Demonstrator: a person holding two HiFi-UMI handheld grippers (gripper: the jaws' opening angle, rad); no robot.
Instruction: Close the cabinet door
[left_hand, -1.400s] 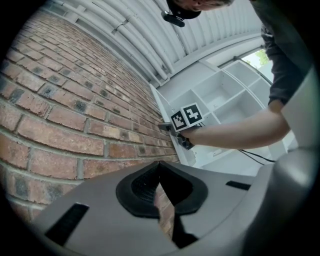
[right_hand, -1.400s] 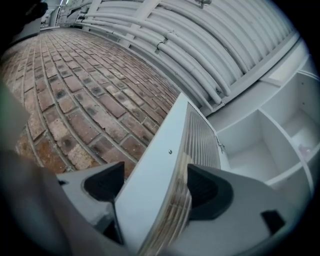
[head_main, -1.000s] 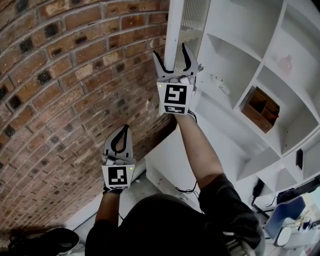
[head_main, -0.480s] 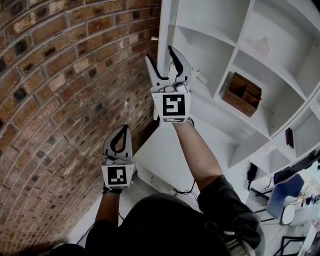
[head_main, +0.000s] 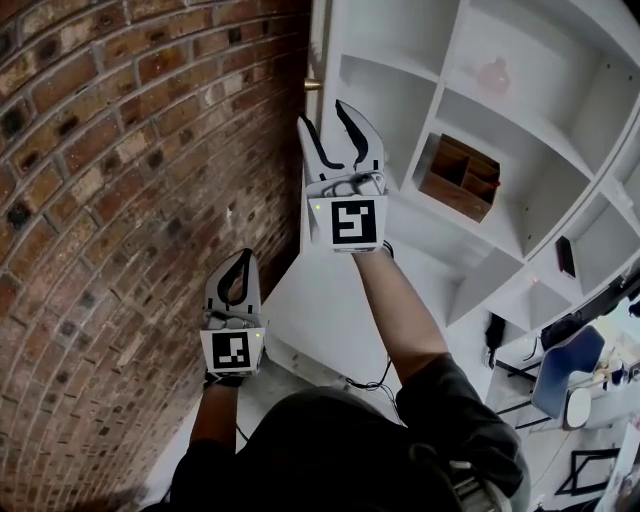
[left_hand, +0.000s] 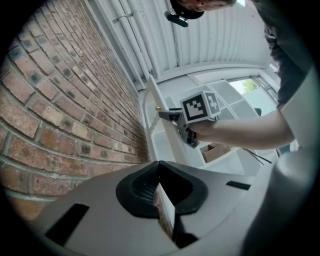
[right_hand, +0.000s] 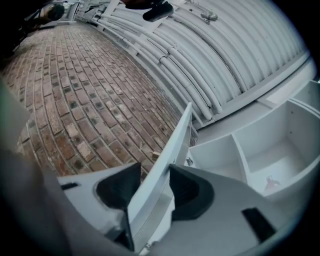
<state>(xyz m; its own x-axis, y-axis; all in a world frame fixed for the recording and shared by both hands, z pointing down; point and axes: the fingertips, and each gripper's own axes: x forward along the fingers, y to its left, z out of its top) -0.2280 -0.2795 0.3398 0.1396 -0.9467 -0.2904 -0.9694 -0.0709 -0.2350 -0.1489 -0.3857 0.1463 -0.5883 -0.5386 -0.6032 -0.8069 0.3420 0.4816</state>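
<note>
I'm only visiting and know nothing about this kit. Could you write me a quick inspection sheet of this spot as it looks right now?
Surface: no worktop seen; a white shelf unit faces the person.
Job's things: white cabinet door, standing open beside the brick wall, with a small knob on it.
Clutter: wooden box in one compartment; a pink thing in another, too blurred to name.
Grippers: right gripper, jaws closing with the door's edge between them; left gripper shut, empty, apart from the door.
Cables: a black cable low beside the shelf unit.
Surroundings: brick wall at left; blue chair at lower right.
</note>
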